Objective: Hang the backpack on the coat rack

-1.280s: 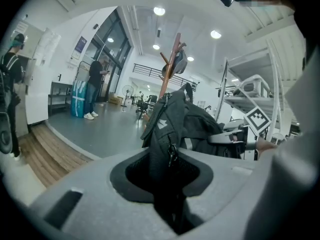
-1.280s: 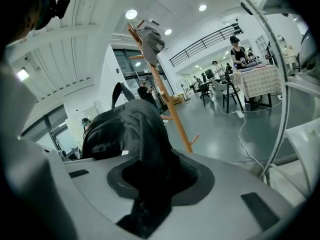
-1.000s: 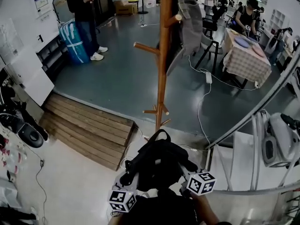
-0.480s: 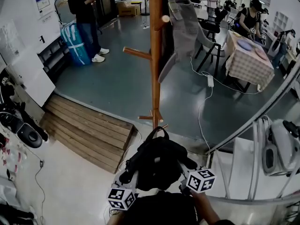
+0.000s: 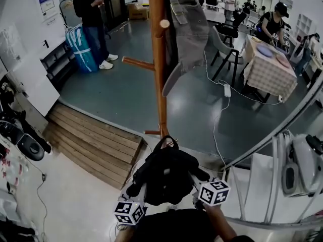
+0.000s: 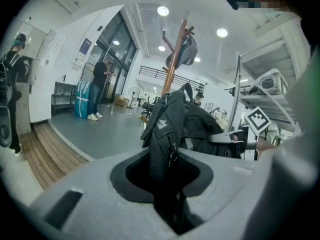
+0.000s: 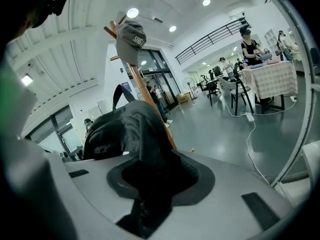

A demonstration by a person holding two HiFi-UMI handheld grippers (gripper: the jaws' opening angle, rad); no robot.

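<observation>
Starting at the left, the left gripper (image 6: 167, 181) has its jaws about halfway closed and clamped on a black strap of the backpack (image 5: 164, 175). That's a firm pinch, with the webbing running right down between the pads. The bag itself is carried low at six o'clock in the head view, held between the two tools and off the floor, with its top carry loop (image 5: 166, 141) standing up and facing the pole.

Straight ahead at twelve o'clock stands the wooden coat rack (image 5: 157, 74), close but not yet touched. A bare peg (image 5: 137, 63) juts out toward nine o'clock, while the upper pegs at one o'clock carry a grey fabric piece (image 5: 189, 29), bag or garment I can't say.

On the right, the right gripper (image 7: 150, 184) is set about the same, half closed on a fold of the pack's black cloth.

I'd call this the carry-in, with the hang itself not yet begun. Next, the bag likely needs lifting well up so the carry loop clears a free peg tip. Then the loop drops over the peg, and only after that can either grip let go.
</observation>
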